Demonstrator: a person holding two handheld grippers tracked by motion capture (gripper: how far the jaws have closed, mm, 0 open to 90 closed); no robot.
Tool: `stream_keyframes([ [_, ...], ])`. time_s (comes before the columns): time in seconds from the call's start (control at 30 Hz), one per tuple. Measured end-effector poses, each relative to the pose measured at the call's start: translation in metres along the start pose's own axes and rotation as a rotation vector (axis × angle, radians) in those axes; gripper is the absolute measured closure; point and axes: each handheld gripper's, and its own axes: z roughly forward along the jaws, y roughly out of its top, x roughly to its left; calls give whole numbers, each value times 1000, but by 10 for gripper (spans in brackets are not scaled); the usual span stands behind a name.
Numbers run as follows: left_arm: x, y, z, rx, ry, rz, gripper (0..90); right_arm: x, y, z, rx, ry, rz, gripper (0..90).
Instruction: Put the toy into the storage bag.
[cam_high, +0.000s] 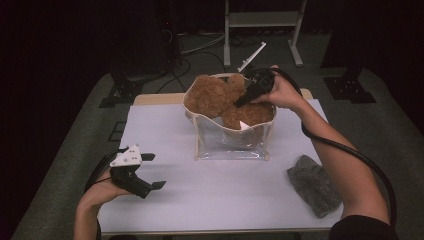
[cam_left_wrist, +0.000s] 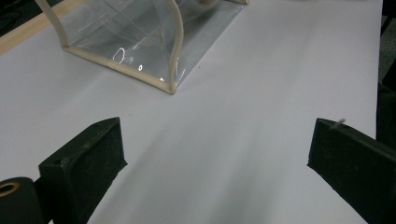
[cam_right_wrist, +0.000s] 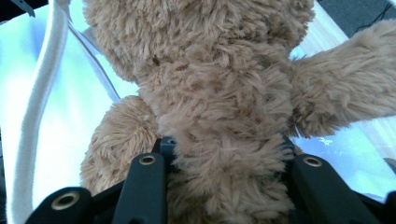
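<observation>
Two tongs are at work in the high view. At upper centre, the right tongs (cam_high: 240, 102) are clamped on a brown teddy bear (cam_high: 220, 100), which is held partly inside the open mouth of a clear bag (cam_high: 230, 142) standing on the white tabletop (cam_high: 210, 200); the grip on the body seems meant for pushing the bear down into the bag. At lower left, the left tongs (cam_high: 152, 171) rest apart and hold nothing, well clear of the bag. A grey cloth (cam_high: 315, 184) lies at lower right.

Seen from the left gripper view, the jaws are spread wide over bare tabletop (cam_left_wrist: 261, 93), with the bag's corner (cam_left_wrist: 140, 46) at upper left.

Seen from the right gripper view, the bear's furry middle (cam_right_wrist: 224, 130) is squeezed between the jaws, with the bag's pale rim (cam_right_wrist: 37, 116) at left.
</observation>
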Motion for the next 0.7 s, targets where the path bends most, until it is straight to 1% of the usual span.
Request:
stream_keyframes([
  [0.17, 0, 0, 0, 1, 0, 0, 29, 0, -4, 6, 21, 2, 8, 606],
  [0.4, 0, 0, 0, 1, 1, 2, 29, -1, -9, 16, 55, 1, 1, 604],
  [0.53, 0, 0, 0, 3, 0, 3, 29, 1, -9, 20, 85, -4, 3, 603],
  [0.7, 0, 0, 0, 1, 0, 4, 29, 1, -9, 19, 81, -8, -4, 577],
])
